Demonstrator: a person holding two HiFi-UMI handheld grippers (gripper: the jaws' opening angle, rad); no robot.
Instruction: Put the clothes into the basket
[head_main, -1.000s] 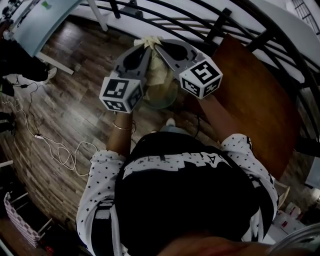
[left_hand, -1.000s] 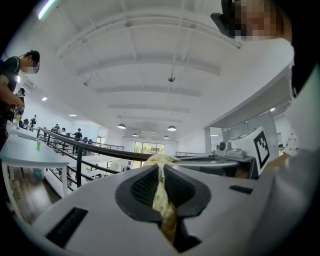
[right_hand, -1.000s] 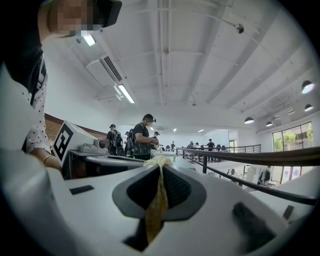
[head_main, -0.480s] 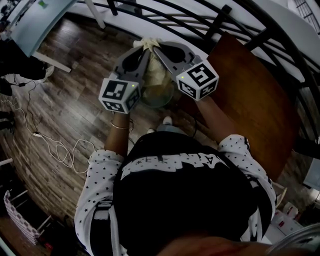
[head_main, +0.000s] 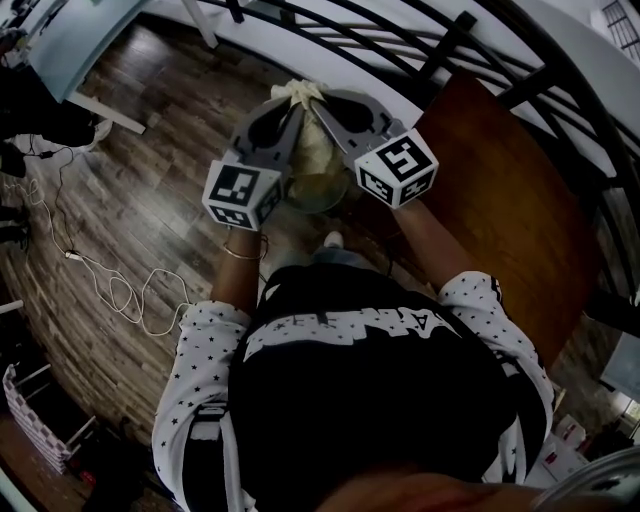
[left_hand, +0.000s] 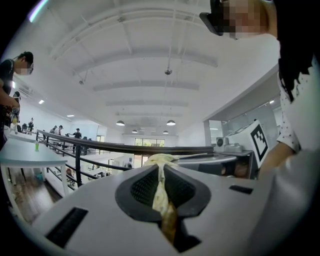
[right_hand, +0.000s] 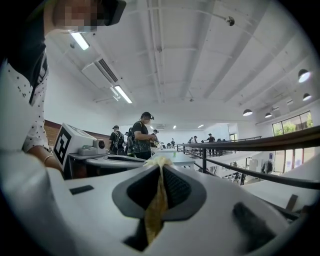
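Note:
A pale yellow cloth (head_main: 318, 150) hangs bunched from both grippers, held side by side in front of the person. Its lower part drops into a round translucent basket (head_main: 334, 198) on the wooden floor below. In the head view my left gripper (head_main: 284, 98) and right gripper (head_main: 316, 98) meet at the cloth's top edge. Looking along the left gripper (left_hand: 161, 161), a strip of the cloth (left_hand: 161, 190) is pinched between its dark pads. The right gripper (right_hand: 160, 164) is likewise shut on a yellow fold of cloth (right_hand: 156, 207).
A black railing (head_main: 400, 40) curves just beyond the grippers. A brown wooden tabletop (head_main: 500, 170) lies to the right, a white table (head_main: 70, 50) at the far left. Cables (head_main: 120, 290) trail over the floor at left. Several people (right_hand: 140, 135) stand in the distance.
Both grippers have sunk a little with the cloth still pinched, and the cloth hangs lower toward the basket. Neither pair of jaws has changed.

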